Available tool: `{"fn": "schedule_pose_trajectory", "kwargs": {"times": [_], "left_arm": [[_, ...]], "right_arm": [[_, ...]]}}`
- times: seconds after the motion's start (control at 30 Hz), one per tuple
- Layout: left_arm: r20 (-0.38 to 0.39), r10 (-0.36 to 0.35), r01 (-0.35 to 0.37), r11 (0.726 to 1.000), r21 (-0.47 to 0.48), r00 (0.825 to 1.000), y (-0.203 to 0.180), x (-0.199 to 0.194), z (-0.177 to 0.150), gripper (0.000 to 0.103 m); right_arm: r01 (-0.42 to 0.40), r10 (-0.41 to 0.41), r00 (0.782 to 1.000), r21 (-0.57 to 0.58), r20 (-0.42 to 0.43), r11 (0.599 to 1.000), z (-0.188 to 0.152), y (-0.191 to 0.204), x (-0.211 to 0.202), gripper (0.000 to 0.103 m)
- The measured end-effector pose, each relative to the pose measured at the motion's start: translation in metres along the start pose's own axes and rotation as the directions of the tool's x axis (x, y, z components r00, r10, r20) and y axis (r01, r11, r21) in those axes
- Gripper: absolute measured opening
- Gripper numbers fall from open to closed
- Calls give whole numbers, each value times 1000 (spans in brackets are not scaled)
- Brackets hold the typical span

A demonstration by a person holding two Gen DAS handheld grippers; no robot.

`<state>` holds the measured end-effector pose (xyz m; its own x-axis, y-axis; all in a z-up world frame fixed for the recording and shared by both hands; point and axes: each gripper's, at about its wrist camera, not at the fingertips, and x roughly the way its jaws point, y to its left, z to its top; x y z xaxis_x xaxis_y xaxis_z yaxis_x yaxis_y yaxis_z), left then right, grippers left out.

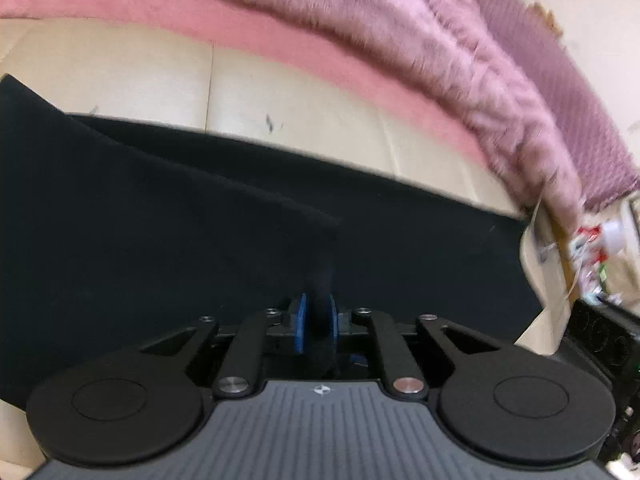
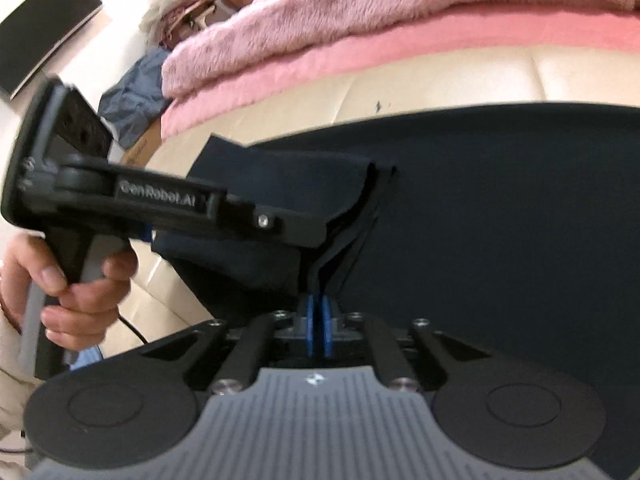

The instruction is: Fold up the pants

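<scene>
The dark navy pants (image 1: 168, 216) lie spread across a cream surface (image 1: 280, 96), partly folded over themselves. My left gripper (image 1: 316, 312) is shut on a fold of the pants fabric between its blue pads (image 1: 299, 322). In the right wrist view the pants (image 2: 500, 208) fill the middle and right. My right gripper (image 2: 319, 320) is shut on a pinched edge of the pants. The left gripper (image 2: 320, 224) reaches in from the left, held by a hand (image 2: 76, 280), clamping the same raised bunch of fabric just beyond my right one.
A pink fluffy blanket (image 1: 400, 40) and a pink sheet (image 1: 240, 20) lie along the far edge. A purple cloth (image 1: 560, 80) is at the right. Blue clothing (image 2: 132, 96) and a dark flat panel (image 2: 44, 24) sit at upper left in the right wrist view. Clutter (image 1: 596, 248) lies off the right edge.
</scene>
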<state>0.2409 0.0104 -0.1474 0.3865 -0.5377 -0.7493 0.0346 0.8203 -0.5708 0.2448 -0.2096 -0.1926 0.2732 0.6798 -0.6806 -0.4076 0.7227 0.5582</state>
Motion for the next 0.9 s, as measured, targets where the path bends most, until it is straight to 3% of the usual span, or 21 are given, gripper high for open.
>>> {"fn": "schedule_pose_trajectory", "kwargs": {"times": [0.07, 0.1, 0.2, 0.27, 0.43, 0.5, 0.63, 0.73, 0.9], "left_arm": [[56, -15, 16, 1000, -17, 998, 4, -15, 1, 16], [79, -9, 11, 1000, -22, 997, 6, -20, 3, 16], [118, 55, -52, 998, -30, 992, 17, -30, 3, 16], [103, 90, -86, 995, -43, 991, 27, -29, 2, 16], [91, 104, -98, 992, -73, 990, 38, -21, -8, 16], [100, 103, -94, 992, -84, 990, 39, -20, -10, 16], [129, 115, -106, 992, -70, 985, 33, -30, -15, 16], [186, 141, -132, 989, -60, 972, 27, -49, -19, 16], [313, 227, -209, 974, -91, 922, 30, -97, -29, 16]], "right_arm": [[-8, 6, 999, 45, 37, 999, 1, -5, -7, 34], [-22, 18, 998, 79, 59, 997, 4, -9, -8, 38], [-47, 30, 995, 180, 99, 983, 10, -22, -5, 40], [-51, 27, 994, 235, 107, 971, 14, -30, 1, 40], [-96, 63, 991, 314, 115, 945, 15, -33, 18, 38], [-108, 70, 990, 329, 125, 938, 15, -30, 23, 32], [-110, 70, 990, 361, 122, 926, 12, -30, 30, 5], [-89, 43, 990, 350, 137, 932, 13, -24, 26, 0], [-46, 4, 985, 238, 174, 970, 30, 7, -2, 0]]}}
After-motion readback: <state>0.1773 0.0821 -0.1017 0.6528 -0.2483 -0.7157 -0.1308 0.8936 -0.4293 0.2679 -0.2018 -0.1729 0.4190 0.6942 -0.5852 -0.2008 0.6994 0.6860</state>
